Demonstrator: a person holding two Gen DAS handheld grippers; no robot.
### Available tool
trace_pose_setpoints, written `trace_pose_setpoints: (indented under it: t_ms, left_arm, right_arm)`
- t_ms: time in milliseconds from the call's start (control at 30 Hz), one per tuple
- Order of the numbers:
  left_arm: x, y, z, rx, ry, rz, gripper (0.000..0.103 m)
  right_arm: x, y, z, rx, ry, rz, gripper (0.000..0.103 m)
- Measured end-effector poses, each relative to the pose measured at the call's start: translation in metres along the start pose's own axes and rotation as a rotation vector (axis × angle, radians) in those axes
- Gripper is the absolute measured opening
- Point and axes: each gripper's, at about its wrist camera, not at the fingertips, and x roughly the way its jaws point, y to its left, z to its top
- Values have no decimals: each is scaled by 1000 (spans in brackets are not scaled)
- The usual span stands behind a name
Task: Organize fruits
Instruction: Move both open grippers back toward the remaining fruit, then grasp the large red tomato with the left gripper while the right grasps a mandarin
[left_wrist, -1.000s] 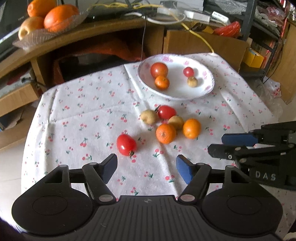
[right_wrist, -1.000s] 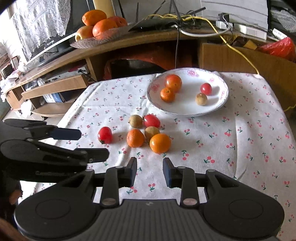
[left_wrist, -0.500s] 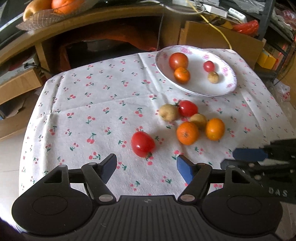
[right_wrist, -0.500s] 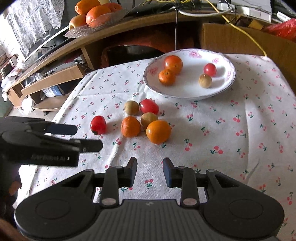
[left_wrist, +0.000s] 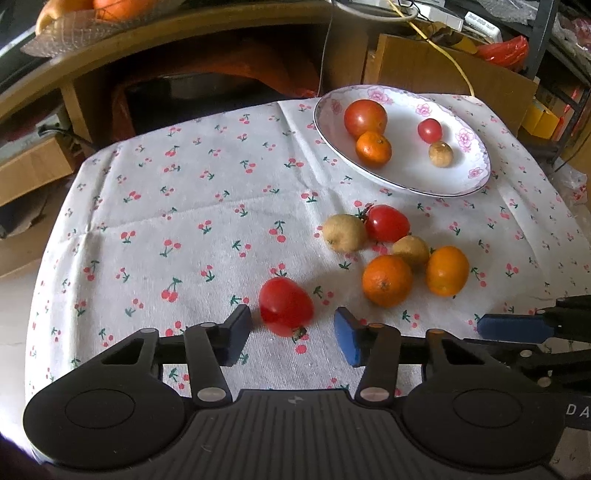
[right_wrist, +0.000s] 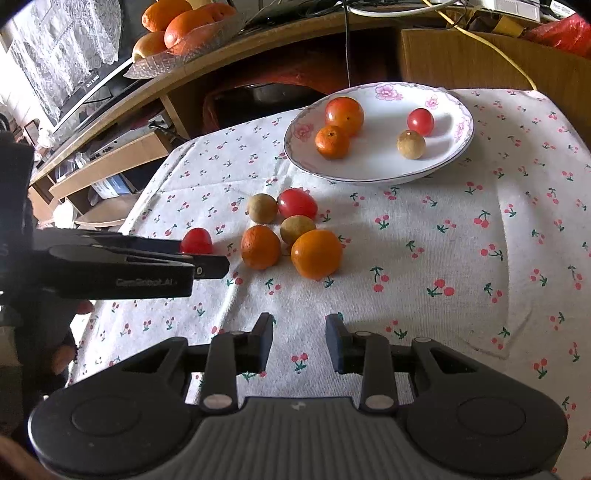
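Counter (left_wrist: 192, 206) w/ white cherry-print cloth; behind it a curved wooden shelf (right_wrist: 229, 51) carrying a glass dish of oranges (right_wrist: 184, 29), cables and boxes further back. Landmark: flowered white plate (left_wrist: 476, 173) at far right of cloth, holding a big tomato (left_wrist: 365, 118), a small orange (left_wrist: 373, 149), a cherry tomato (left_wrist: 429, 130) and a brown longan (left_wrist: 440, 154).

Just in front of plate, on the cloth: cluster of 5, i.e. red tomato (left_wrist: 388, 223), two tan fruits, two oranges, touching or nearly so. Well in front-left of plate, apart from cluster: lone red tomato (left_wrist: 285, 306).

Left gripper (left_wrist: 293, 334): jaws wide apart, straddling lone tomato; left pad looks close to it, contact can't be told, image blurred there. Right gripper (right_wrist: 299, 341): jaws apart, nothing between them, over bare cloth in front of plate.

In right wrist view, left gripper's finger covers lower part of lone tomato (right_wrist: 196, 240). Dish of oranges cut off at top edge.
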Motion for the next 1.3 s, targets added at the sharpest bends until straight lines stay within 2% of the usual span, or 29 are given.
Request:
trace_pose_setpoints:
  t_ms: [267,567,733,833,933,1133,1300]
  left_arm:
    - [-2,2,0,-18,-7,1,39]
    - [-10,-5,-9,18,6,-30,39]
    - [-15,-8,-17,26,31,-86,39]
    - [-17,-14,-20,61,30,-79,40]
    - [-20,-10,-20,52,27,-83,42]
    - [-20,-6,-17,40,22,-75,48]
    - [-17,-7,-16,53,19,-70,53]
  right_arm:
    - [1,-1,1,4,1,1,42]
    - [0,1,5,-28,-13,-11,42]
    - [0,7,14,-97,-48,-28,42]
    - [1,14,17,-156,-71,-47,43]
    - [6,19,19,-195,-76,-83,47]
    - [12,18,24,-217,-90,-101,50]
    - [26,14,28,-231,-69,-93,50]
